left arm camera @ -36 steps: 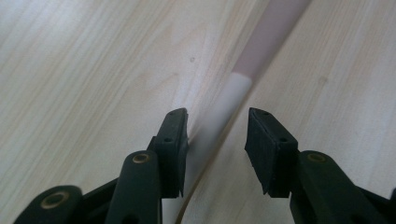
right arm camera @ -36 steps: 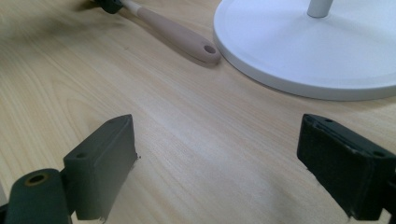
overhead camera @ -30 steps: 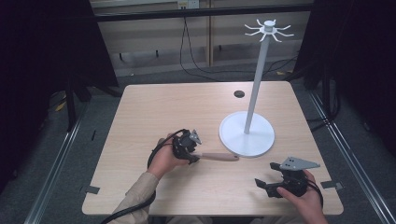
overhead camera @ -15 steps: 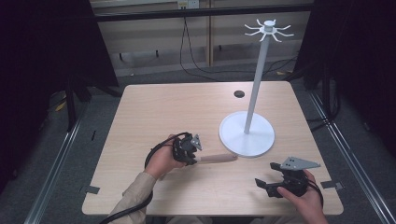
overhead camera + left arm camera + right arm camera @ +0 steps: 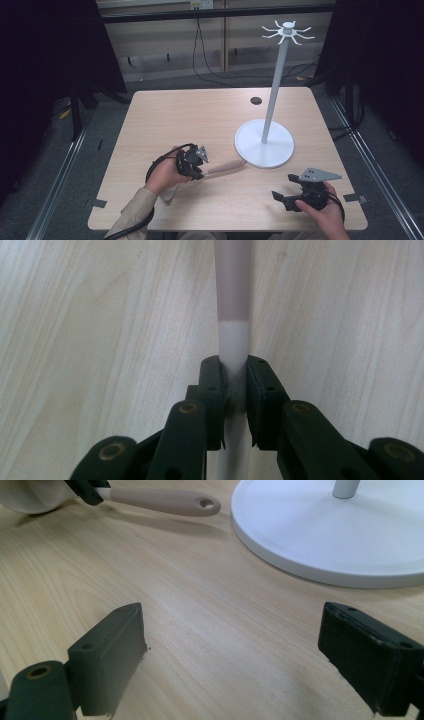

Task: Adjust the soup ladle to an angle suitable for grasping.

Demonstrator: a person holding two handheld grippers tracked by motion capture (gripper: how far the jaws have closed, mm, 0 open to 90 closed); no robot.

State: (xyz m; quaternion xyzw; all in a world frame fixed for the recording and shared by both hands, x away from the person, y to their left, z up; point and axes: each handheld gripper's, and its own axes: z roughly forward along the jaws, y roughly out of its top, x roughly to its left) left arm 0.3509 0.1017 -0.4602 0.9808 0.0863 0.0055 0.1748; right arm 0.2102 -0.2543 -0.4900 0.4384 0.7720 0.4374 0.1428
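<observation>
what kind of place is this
Probably a lab recording station, not a kitchen: a bare wooden table between dark curtains, loose cables on the floor behind, and a lone white hanging stand.

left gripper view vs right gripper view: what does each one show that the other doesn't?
Left gripper view alone: the left gripper with its black fingers shut on the white neck of the pink-handled utensil.

Right gripper view alone: the right gripper open over bare wood, the round white base of the hook stand, and the hanging hole in the handle's end.

Both: the utensil's pink handle and the light wooden table.
</observation>
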